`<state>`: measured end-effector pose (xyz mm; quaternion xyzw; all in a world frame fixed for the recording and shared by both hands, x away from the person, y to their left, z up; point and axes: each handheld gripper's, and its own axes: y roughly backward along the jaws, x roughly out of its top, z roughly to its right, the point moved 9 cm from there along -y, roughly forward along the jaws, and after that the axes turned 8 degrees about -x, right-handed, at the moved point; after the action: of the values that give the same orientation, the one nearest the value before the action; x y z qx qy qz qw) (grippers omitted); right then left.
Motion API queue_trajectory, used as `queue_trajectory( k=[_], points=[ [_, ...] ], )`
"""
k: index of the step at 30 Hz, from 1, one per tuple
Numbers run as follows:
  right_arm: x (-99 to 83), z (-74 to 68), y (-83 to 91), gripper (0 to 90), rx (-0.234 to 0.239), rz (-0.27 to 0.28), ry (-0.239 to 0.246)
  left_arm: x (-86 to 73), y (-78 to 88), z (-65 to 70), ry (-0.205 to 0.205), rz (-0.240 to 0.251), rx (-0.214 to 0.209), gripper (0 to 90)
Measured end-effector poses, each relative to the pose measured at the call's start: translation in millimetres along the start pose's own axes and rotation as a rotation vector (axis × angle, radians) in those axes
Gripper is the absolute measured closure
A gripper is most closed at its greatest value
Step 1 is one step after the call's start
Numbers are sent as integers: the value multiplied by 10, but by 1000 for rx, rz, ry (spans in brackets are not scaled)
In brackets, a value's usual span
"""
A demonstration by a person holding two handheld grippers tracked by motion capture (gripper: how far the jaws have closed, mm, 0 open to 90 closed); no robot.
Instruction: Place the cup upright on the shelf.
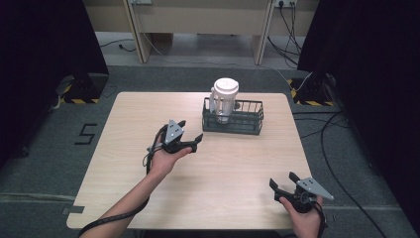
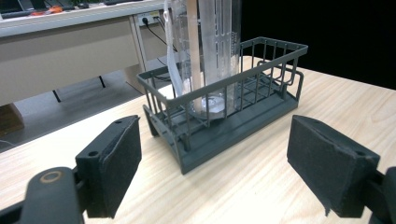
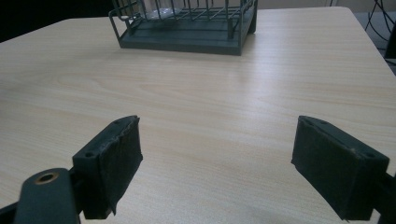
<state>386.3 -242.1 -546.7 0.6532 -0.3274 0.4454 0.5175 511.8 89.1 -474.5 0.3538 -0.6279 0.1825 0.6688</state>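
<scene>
We read 1 mark only: a large black 5 (image 1: 86,134) marked on the grey floor (image 1: 44,163) just left of the table (image 1: 148,198), seen in the high view. The clear container (image 2: 219,42) standing in the wire basket (image 2: 261,70) carries faint raised markings down its side in the left gripper view, but we cannot make them out. We find nothing else legible.

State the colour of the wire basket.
Dark grey wire basket, clearest in the left gripper view.
</scene>
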Motion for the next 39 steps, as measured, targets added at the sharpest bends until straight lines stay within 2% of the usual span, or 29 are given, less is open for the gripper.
queue_trajectory(
  k=[15, 23, 39],
  points=[
    [1, -2, 1, 162, -4, 3, 3, -126, 359, 9, -5, 5, 8, 175],
    [1, -5, 1, 162, -4, 2, 5, -222, 583, -22, -6, 3, 34, 176],
    [-3, -9, 3, 162, -2, 0, 7, -431, 905, -100, 5, -6, 66, 178]
  ],
)
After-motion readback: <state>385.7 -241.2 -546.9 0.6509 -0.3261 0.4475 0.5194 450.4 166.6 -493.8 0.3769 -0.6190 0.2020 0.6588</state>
